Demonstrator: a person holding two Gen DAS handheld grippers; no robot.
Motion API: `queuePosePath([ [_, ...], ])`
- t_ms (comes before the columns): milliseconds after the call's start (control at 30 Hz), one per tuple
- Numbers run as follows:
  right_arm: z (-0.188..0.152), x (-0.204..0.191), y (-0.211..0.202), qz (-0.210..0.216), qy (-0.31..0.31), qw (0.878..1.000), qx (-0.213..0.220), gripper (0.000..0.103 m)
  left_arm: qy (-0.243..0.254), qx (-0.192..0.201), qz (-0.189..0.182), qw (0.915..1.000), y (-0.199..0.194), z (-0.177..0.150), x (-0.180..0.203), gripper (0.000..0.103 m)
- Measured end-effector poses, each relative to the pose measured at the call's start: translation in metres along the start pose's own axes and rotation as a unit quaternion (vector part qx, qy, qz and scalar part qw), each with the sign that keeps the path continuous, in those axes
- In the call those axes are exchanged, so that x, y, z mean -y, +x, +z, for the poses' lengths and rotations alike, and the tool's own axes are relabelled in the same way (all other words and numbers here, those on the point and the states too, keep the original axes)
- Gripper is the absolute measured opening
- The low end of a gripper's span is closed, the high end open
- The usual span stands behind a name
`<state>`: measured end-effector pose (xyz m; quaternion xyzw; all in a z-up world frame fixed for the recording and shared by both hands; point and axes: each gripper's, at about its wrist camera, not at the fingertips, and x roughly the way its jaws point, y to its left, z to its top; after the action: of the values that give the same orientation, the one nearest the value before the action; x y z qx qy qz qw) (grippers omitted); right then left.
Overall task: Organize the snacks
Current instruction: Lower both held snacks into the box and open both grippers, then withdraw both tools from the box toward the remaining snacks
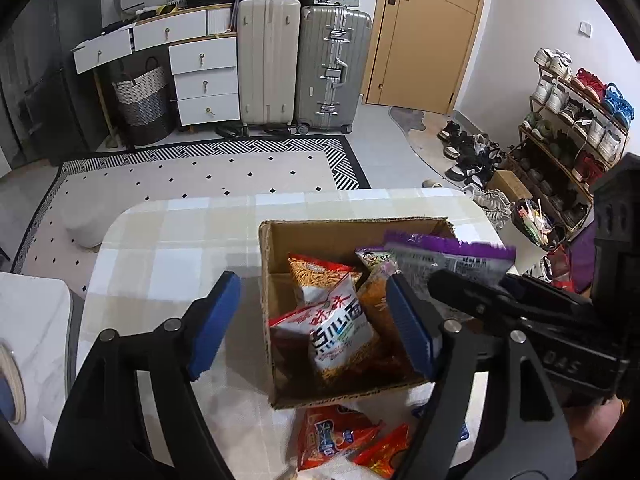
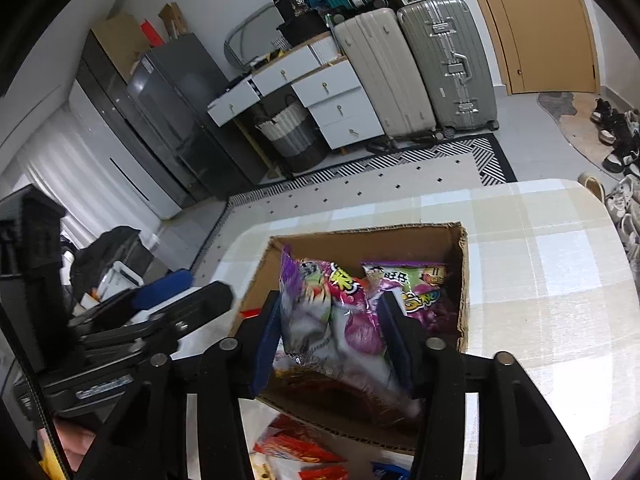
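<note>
A cardboard box (image 1: 276,248) is sitting on the tabletop (image 1: 168,248), which is wearing a checked cloth. The box is open at the top and is filling the middle of both views.

The left hand-held gripper (image 1: 316,320) is spreading its blue pads wide and is holding nothing. One pad is hanging over the cloth to the left of the box, and the other is hanging over the inside of the box. Between them, inside the box, a red and white noodle snack bag (image 1: 340,332) is lying on top of other orange bags.

The right hand-held gripper (image 2: 332,340) is squeezing a purple snack bag (image 2: 320,320) between its two pads. The bag is hanging over the open box, in the lower middle of the right wrist view. In the left wrist view the same bag is showing at the right side, above the box, looking a bit blurry. Another purple packet (image 2: 416,284) is lying inside the box, near its far right corner.

More red snack bags (image 1: 340,436) are lying on the tabletop just in front of the box, at the bottom of the frame.
</note>
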<state>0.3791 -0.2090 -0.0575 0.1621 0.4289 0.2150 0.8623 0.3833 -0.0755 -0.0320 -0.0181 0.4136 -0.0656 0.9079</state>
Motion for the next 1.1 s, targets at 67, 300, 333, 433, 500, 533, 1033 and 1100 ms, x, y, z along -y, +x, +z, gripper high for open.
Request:
queuePosePath([
  [67,-0.001,-0.001,-0.003,-0.001,-0.001,1.000,0.009,0.052,-0.001,0.002,0.003,1.0000,-0.006,-0.003,-0.003,0.076],
  [300,-0.003,-0.012,-0.029,0.002,-0.013,0.999,0.029,0.053,-0.003,0.006,0.008,0.9999,-0.035,-0.017,-0.003,0.076],
  [333,-0.004,-0.015,-0.034,0.003,-0.016,0.999,0.032,0.053,-0.002,0.009,0.009,0.9999,-0.042,-0.020,-0.002,0.077],
  [433,-0.008,-0.027,-0.052,0.008,-0.025,0.999,0.042,0.053,-0.003,0.015,0.011,0.9998,-0.061,-0.028,-0.001,0.078],
  [500,-0.013,-0.037,-0.067,0.011,-0.035,0.998,0.050,0.053,-0.004,0.018,0.012,0.9998,-0.074,-0.031,-0.001,0.078],
  [533,-0.016,-0.041,-0.075,0.010,-0.040,0.998,0.055,0.053,-0.004,0.021,0.013,0.9997,-0.083,-0.033,0.000,0.078],
  [1033,-0.094,-0.107,-0.208,0.019,-0.126,0.980,0.151,0.078,-0.012,0.100,0.019,0.9948,-0.231,-0.090,-0.009,0.081],
  [1100,-0.112,-0.112,-0.224,0.020,-0.133,0.976,0.173,0.088,-0.010,0.118,0.021,0.9927,-0.252,-0.108,-0.007,0.082],
])
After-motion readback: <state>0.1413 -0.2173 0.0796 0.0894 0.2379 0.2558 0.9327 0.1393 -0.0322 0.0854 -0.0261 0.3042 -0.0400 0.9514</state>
